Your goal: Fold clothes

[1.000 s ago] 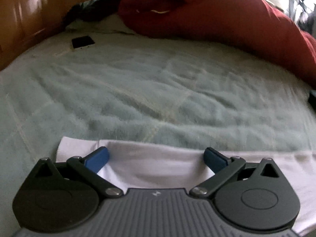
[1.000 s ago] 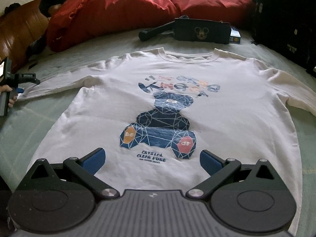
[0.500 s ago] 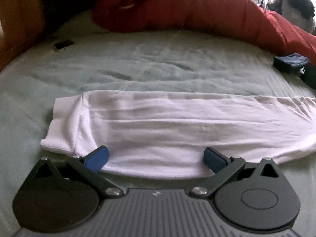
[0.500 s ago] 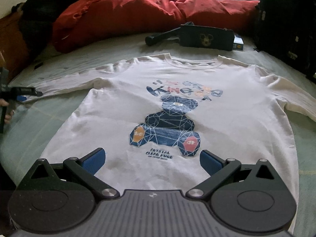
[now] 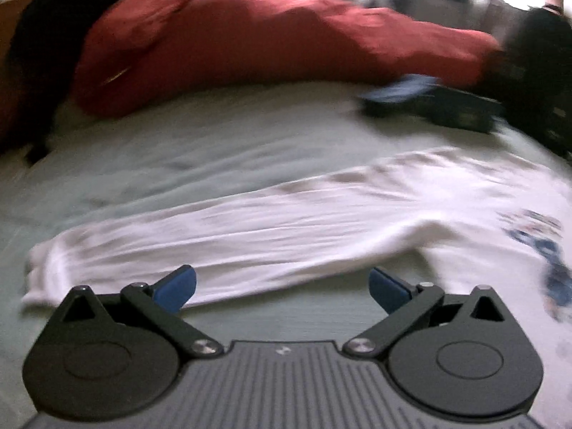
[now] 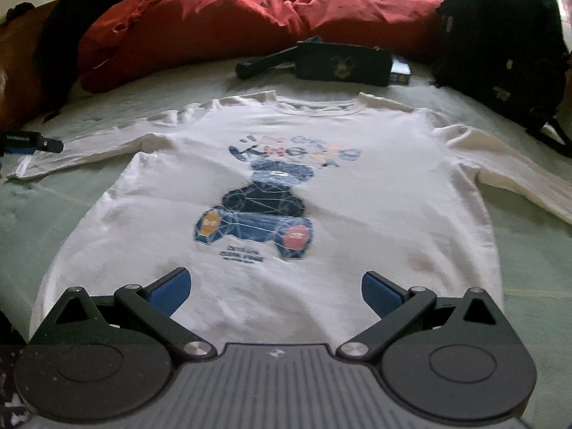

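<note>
A white long-sleeved shirt (image 6: 279, 186) with a blue bear print lies flat, front up, on the pale green bed cover (image 6: 43, 214), sleeves spread out. My right gripper (image 6: 275, 291) is open and empty, low over the shirt's bottom hem. My left gripper (image 5: 282, 287) is open and empty just in front of the shirt's left sleeve (image 5: 250, 228), near the cuff. The left gripper also shows in the right wrist view (image 6: 32, 143) at the far left by the sleeve end. The left wrist view is motion-blurred.
A red duvet (image 6: 250, 18) lies bunched along the far side of the bed. A dark pouch with a strap (image 6: 339, 62) lies beyond the collar. A black backpack (image 6: 500, 35) stands at the far right. A wooden headboard (image 6: 10, 82) is at the left.
My left gripper has backed away from the sleeve and swung right, bringing the whole sleeve and part of the shirt body into view. My right gripper has dropped lower toward the hem.
</note>
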### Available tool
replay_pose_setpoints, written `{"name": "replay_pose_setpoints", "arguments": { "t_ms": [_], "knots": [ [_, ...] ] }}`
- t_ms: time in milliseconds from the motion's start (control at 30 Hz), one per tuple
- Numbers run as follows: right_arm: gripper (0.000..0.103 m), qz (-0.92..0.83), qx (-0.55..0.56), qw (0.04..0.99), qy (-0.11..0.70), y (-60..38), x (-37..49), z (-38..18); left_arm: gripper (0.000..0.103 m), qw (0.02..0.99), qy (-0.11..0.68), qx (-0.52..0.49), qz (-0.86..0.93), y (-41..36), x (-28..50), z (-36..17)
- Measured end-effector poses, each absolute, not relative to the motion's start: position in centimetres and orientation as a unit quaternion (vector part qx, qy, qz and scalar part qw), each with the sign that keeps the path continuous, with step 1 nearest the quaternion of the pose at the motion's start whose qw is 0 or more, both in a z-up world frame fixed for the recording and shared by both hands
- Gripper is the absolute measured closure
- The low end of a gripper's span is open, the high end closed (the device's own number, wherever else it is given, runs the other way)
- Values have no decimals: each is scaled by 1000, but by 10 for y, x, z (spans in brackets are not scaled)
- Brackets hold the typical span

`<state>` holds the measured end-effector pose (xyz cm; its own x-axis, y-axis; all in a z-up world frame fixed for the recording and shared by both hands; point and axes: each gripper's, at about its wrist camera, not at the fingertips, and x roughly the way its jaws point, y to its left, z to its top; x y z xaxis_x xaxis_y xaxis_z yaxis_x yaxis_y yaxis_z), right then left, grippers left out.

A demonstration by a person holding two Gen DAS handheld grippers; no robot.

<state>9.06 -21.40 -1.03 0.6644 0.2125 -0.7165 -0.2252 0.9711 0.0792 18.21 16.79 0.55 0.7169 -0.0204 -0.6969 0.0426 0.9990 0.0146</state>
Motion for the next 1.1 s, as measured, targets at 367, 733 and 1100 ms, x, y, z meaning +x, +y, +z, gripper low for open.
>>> {"name": "replay_pose_setpoints", "arguments": {
  "t_ms": [367,733,1100],
  "knots": [
    [0,92,-13,909,407,-249,61,-39,1,909,341,127,-204,19,106,3],
    [0,102,-6,911,399,-258,51,-57,1,884,386,125,-231,-21,65,-44],
    [0,108,-5,911,398,-302,99,-4,1,908,353,115,-194,-26,63,-30]
  ]
}}
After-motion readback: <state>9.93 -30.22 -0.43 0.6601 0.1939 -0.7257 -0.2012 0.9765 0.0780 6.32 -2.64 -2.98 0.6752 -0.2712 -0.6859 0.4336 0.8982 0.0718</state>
